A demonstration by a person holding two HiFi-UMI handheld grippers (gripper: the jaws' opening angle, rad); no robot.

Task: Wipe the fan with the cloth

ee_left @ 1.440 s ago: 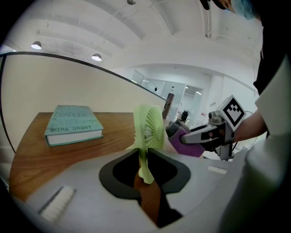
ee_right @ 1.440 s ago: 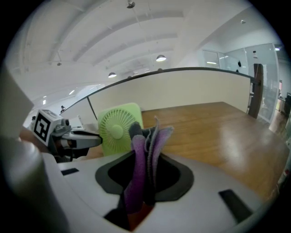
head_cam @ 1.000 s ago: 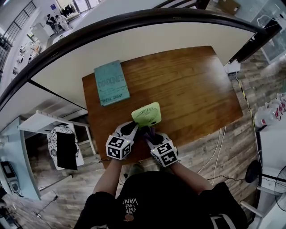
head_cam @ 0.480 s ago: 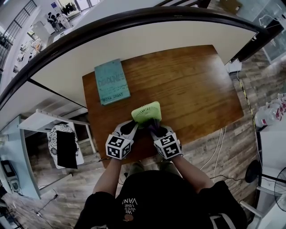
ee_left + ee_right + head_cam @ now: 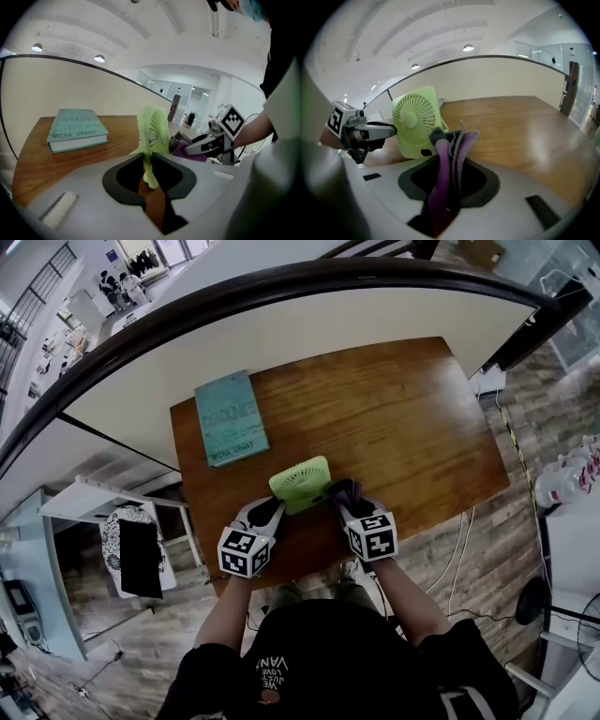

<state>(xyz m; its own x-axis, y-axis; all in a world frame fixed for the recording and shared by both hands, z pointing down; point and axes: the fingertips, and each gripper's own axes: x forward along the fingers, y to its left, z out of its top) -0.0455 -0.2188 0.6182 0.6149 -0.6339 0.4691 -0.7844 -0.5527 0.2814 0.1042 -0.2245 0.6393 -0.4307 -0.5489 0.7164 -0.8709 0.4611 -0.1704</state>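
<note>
A small light-green fan [image 5: 301, 484] stands on the wooden table [image 5: 403, 427] near its front edge. My left gripper [image 5: 265, 515] is shut on the fan's left edge [image 5: 149, 159]. My right gripper [image 5: 345, 500] is shut on a purple cloth [image 5: 449, 159], which bunches at the fan's right side [image 5: 343, 491]. In the right gripper view the fan [image 5: 416, 121] shows its round grille, with the cloth's tip just right of it. The left gripper view sees the fan [image 5: 153, 133] edge-on and the right gripper [image 5: 206, 143] beyond it.
A teal book [image 5: 230, 417] lies at the table's back left, also in the left gripper view as the book [image 5: 77, 129]. A white partition wall [image 5: 281, 324] runs behind the table. A white shelf [image 5: 112, 512] stands left of the table; cables trail on the floor at right.
My right gripper with the cloth has moved from the fan's front lower edge rightward to its right side. The fan and left gripper have shifted slightly left.
</note>
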